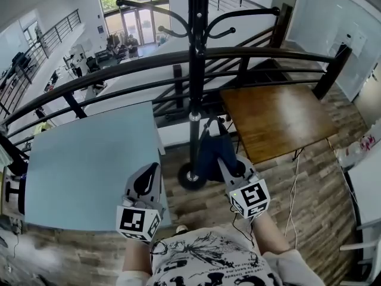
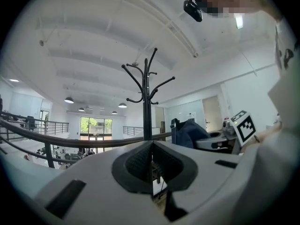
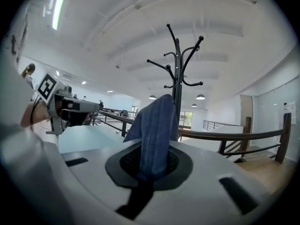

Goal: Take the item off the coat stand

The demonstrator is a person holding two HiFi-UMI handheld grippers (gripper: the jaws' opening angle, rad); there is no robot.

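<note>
The black coat stand [image 1: 197,70] rises in front of me, and the hooks that show at its top are bare. A dark blue cloth item [image 1: 209,152] hangs low beside the pole, just right of the round base [image 1: 191,176]. My right gripper [image 1: 225,159] is shut on it. In the right gripper view the blue cloth [image 3: 157,125] runs up out of the right gripper [image 3: 151,165], with the stand [image 3: 177,69] behind. My left gripper [image 1: 152,170] is held left of the pole over the table edge. Its pads [image 2: 140,163] meet with nothing between them.
A light blue table [image 1: 89,159] lies at the left and a brown wooden table [image 1: 280,115] at the right behind the stand. A black curved railing [image 1: 119,67] crosses behind both. A white cable [image 1: 294,189] trails over the wooden floor.
</note>
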